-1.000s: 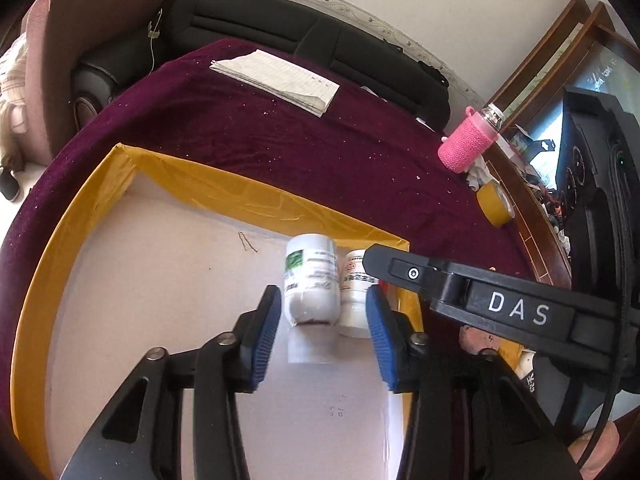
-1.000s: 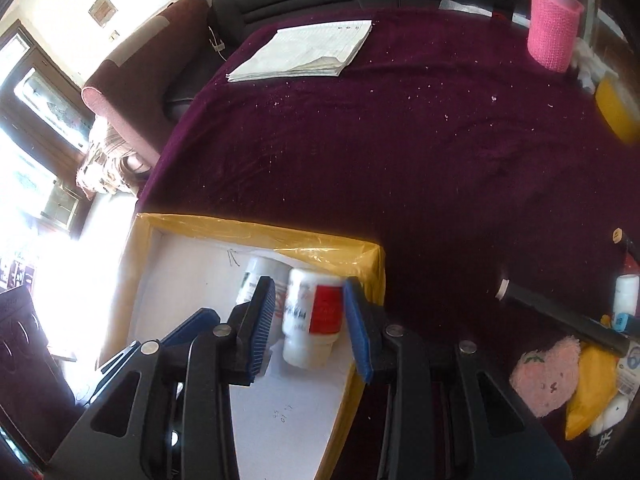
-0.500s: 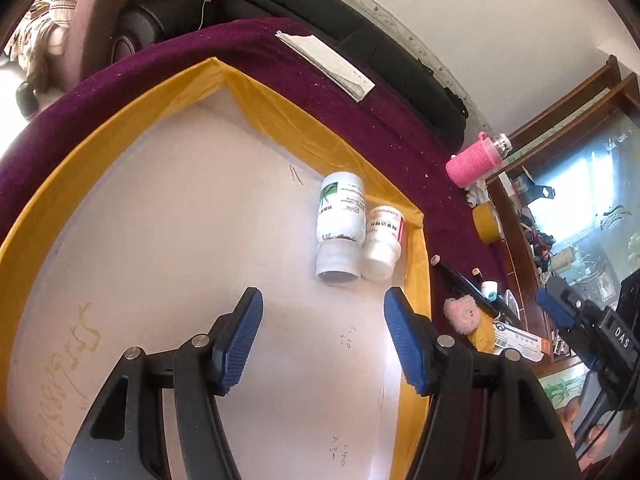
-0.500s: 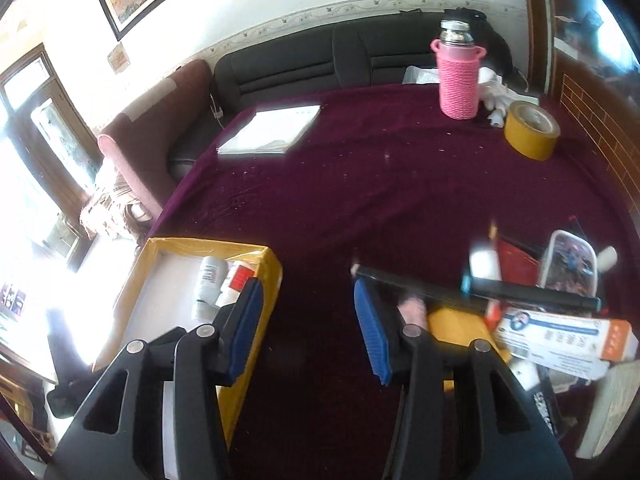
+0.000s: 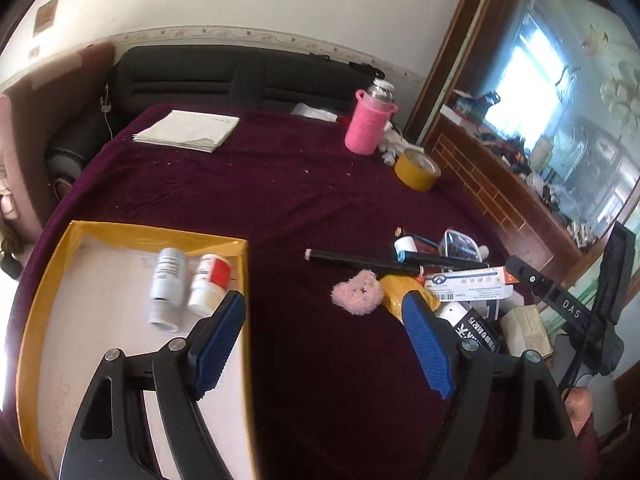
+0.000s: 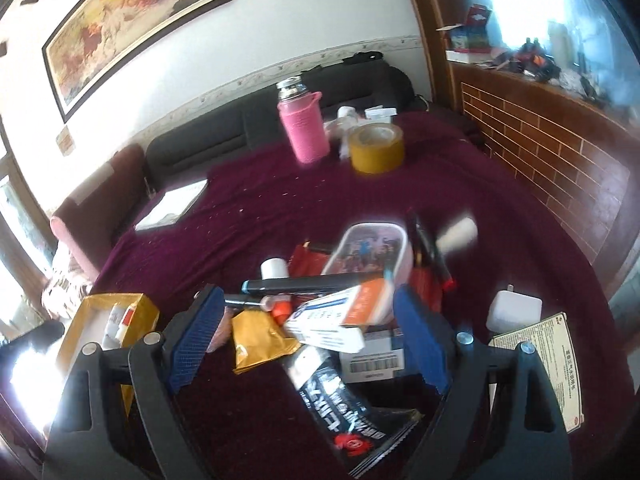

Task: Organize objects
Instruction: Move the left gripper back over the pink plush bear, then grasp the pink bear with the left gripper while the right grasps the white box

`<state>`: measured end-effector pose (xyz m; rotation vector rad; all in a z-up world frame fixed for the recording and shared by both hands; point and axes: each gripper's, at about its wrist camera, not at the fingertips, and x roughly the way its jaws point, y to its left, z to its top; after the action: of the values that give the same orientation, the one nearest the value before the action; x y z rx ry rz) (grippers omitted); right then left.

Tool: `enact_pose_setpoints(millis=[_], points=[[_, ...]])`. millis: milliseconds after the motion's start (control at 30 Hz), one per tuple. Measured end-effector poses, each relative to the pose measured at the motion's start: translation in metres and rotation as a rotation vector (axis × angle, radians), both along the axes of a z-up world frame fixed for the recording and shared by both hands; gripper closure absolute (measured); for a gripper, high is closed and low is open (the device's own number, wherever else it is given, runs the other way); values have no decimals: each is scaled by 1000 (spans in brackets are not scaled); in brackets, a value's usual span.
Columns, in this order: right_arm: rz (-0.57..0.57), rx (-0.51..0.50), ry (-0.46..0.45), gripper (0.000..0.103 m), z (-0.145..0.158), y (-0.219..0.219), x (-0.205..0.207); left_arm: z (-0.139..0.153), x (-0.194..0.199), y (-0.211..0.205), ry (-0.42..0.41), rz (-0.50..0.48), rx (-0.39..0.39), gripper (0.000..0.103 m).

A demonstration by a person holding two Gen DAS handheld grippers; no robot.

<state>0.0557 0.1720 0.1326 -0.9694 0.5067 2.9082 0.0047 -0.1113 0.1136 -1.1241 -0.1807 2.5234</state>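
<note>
Left gripper point(image 5: 324, 334): jaws are seen spread wide, having just been opening; nothing is held between the blue pads point(image 5: 218, 342).
Right gripper point(image 6: 306, 344): jaws are likewise set wide after just opening; nothing is clamped (the pile is only framed between the pads).
Box point(image 5: 48, 280): a yellow-rimmed, white-floored box is placed on the maroon tablecloth point(image 5: 248, 184), at the left of the left wrist view.
Bottles: a white bottle point(image 5: 166, 288) and a red-labelled bottle point(image 5: 210, 284) are laid side by side, touching, in the box's far right corner.
Pile: a pink plush point(image 5: 358, 292), a black rod point(image 5: 360, 260), a white-and-orange carton point(image 6: 340, 312), a black sachet point(image 6: 340, 412) and a yellow pouch point(image 6: 256, 340) are heaped well apart from the box.
Background: a pink-sleeved flask point(image 5: 368, 124) and a tape roll point(image 5: 416, 168) are stood near the far edge.
</note>
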Motion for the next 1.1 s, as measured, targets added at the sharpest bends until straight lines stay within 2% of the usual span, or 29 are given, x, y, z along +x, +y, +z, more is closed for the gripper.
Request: enact_pose_setpoints(millis=[133,233,333,433,533,600,633,667,700,833,967,1100], points=[[-38,-14,34,17,-19,23,6,-27,-24,44,-22,-33,-67,28],[-51,-14,71,17,-29,34,14,-48,-42,64,-70,-41,-110,28],[-73,5,73,17,-40,38,17,-68,-58,69,-120,-29,-87,28],[-51,-28,76,17,-41,41,12,-86,-70,72,-159,-8,-67,28],[-45,-26,75,17,-43,40,14,-99,-75,79,-161,1,-77,28],[-48,-38,74,17,-44,41,14,-99,-72,80,-145,4,-73,31],[-52,-37,71,17,-44,42,14,-98,-71,80,-150,-7,-64,37],[-57,-35,68,17,-45,42,14,-97,-71,79,-160,-17,-49,60],[-59,-34,65,17,-46,41,14,-98,-70,81,-182,-27,-58,65],[-70,-10,56,17,-47,40,13,-91,-55,81,-161,-51,-79,66],[-89,20,56,17,-47,40,14,-70,-28,67,-133,-53,-9,66],[-96,22,50,17,-48,42,15,-35,20,38,-57,-43,70,66]])
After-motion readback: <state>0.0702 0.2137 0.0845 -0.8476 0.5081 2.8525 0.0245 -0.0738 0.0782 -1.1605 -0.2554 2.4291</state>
